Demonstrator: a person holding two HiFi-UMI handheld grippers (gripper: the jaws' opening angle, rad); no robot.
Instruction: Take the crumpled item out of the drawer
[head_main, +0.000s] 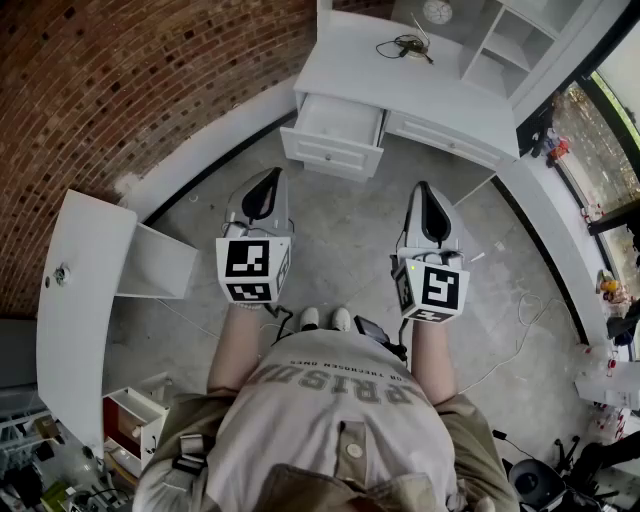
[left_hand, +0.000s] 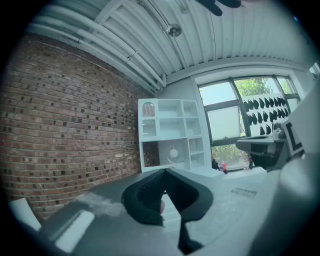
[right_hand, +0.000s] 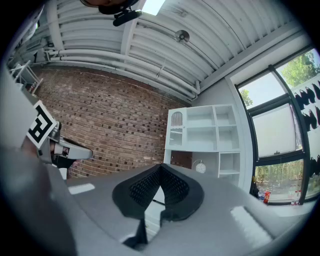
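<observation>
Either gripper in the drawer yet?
No, the left gripper and the right gripper are both shut and held over the floor, short of the open drawer.

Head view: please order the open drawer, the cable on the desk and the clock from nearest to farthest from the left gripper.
1. Drawer, pulled open, just ahead of the left gripper.
2. Cable, on the desk, farther right.
3. Clock, at the back, in the shelf.
</observation>
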